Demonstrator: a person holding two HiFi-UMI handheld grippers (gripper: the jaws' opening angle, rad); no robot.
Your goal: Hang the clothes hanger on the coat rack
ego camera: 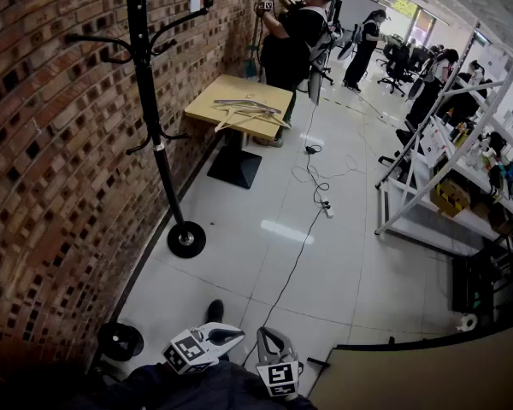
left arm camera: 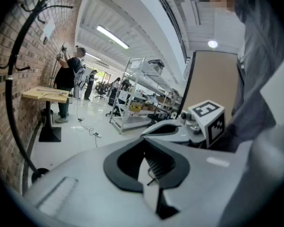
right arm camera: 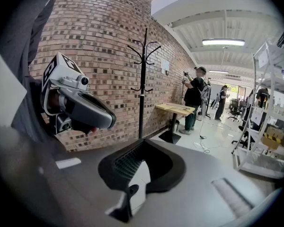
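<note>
Foreground, bottom edge of the head view: left gripper [ego camera: 238, 335] and right gripper [ego camera: 271, 335], held side by side close to the person's body, each bearing its marker cube. Both point slightly downward over the white floor [ego camera: 350, 254]. In each gripper view the two jaws meet, pad against pad, and grip no object.

Middle distance, left: coat rack [ego camera: 150, 101], a black pole with curved hooks on a round base, standing upright just beside the brick wall [ego camera: 34, 143].

Beyond the rack: a small wooden table [ego camera: 227, 86] on a black pedestal, also near the wall. The clothes hangers [ego camera: 250, 111], pale and lying in a loose heap, rest on the tabletop, well apart from both grippers and apart from the rack.

Background: a person [ego camera: 295, 37] in dark clothing facing the wall behind the table; a cable [ego camera: 301, 246] trailing across the floor; metal shelving [ego camera: 427, 178] at right.
</note>
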